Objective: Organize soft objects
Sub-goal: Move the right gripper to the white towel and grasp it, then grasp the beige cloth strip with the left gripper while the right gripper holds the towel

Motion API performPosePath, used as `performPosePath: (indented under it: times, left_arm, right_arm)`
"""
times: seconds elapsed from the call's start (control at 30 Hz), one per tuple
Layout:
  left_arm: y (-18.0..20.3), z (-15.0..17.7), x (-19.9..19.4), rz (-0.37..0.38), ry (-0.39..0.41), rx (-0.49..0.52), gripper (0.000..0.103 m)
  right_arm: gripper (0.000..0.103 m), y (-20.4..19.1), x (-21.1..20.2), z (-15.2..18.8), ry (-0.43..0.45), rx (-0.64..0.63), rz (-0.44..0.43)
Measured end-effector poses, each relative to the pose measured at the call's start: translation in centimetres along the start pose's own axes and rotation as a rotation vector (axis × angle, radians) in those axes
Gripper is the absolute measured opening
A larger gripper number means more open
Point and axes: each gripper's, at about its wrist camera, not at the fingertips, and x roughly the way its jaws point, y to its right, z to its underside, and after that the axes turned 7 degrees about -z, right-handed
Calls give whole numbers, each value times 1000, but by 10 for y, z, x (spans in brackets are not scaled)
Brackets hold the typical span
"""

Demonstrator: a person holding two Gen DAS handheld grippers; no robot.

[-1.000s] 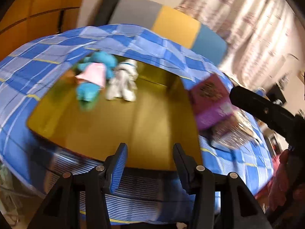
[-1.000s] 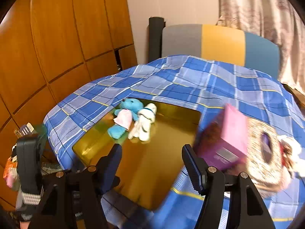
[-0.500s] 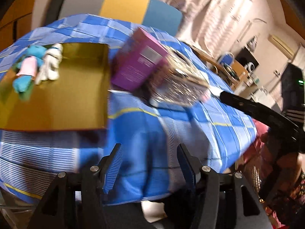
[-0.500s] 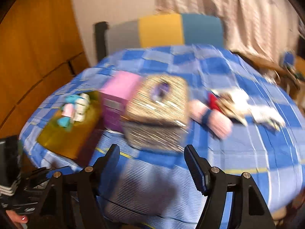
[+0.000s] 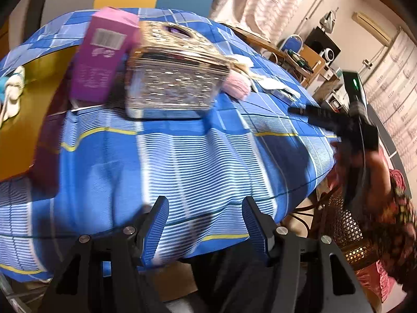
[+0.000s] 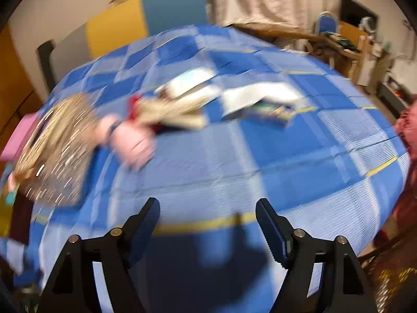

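Left gripper (image 5: pixel 204 225) wide and empty, right gripper (image 6: pixel 208 230) opening, empty

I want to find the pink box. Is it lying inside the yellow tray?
No. The pink box stands on the blue checked cloth beside the yellow tray, against the glittery box.

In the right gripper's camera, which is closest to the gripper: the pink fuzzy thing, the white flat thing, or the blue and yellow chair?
From the right gripper, whose jaws are opening with nothing between them:
1. Pink fuzzy thing, ahead to the left on the blue cloth.
2. White flat thing, farther back, right of centre.
3. Blue and yellow chair, behind the table's far edge.
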Motion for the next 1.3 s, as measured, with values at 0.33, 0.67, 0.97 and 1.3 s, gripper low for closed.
performPosePath:
  times: [0.33, 0.67, 0.97, 1.3]
  left_arm:
    - [32, -16, 19, -23, -50, 57, 59]
    - [44, -34, 35, -43, -78, 75, 59]
    - [77, -56, 51, -32, -68, 118, 59]
    - [124, -121, 81, -32, -56, 134, 59]
  right_arm:
    - [96, 52, 45, -119, 75, -3, 157]
    - [77, 62, 111, -129, -98, -31, 172]
    - [10, 58, 78, -108, -87, -120, 67]
    - [9, 106, 34, -74, -20, 94, -130]
